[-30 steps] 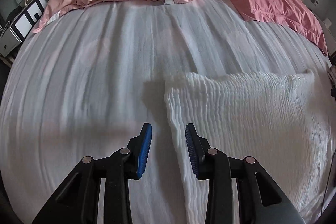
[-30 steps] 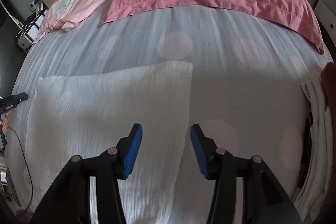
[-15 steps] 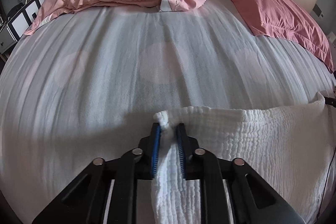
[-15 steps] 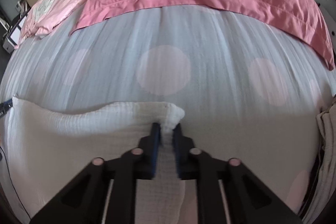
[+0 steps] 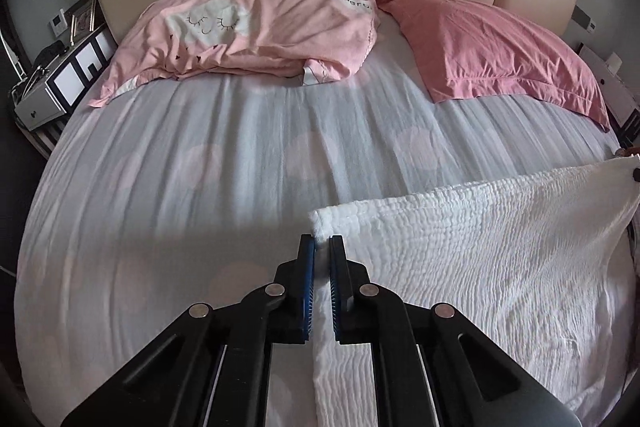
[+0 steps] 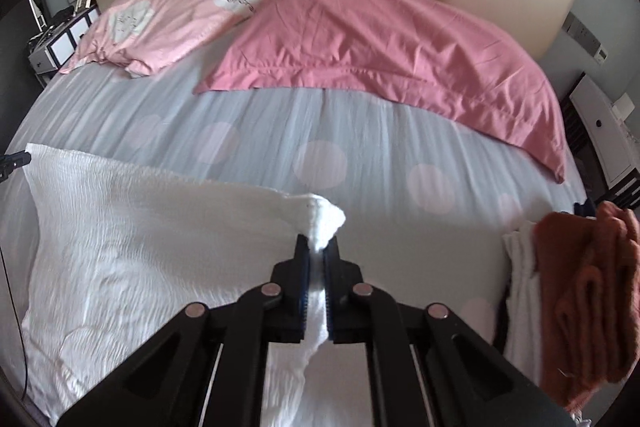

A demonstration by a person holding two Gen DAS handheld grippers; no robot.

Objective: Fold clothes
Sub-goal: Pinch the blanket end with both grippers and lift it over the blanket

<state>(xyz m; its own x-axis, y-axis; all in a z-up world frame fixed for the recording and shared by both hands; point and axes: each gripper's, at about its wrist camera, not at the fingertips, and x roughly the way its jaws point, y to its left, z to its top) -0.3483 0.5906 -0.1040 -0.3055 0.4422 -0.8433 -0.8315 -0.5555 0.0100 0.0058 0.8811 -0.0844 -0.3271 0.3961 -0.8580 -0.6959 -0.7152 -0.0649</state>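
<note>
A white crinkled cloth hangs stretched between my two grippers above the bed. My left gripper is shut on the cloth's left top corner, which sticks out past the blue pads. In the right wrist view the same white cloth spreads to the left, and my right gripper is shut on its right top corner. The lower part of the cloth drapes down onto the sheet. The far tip of the other gripper shows at the cloth's left corner.
The bed has a pale sheet with pink dots. A light pink pillow and a darker pink pillow lie at the padded headboard. A rust-coloured folded garment on white folded cloth sits at the bed's right edge. Nightstands flank the bed.
Both grippers went from open above the flat cloth to shut on its top corners. They then rose, lifting the cloth's upper edge off the sheet.
</note>
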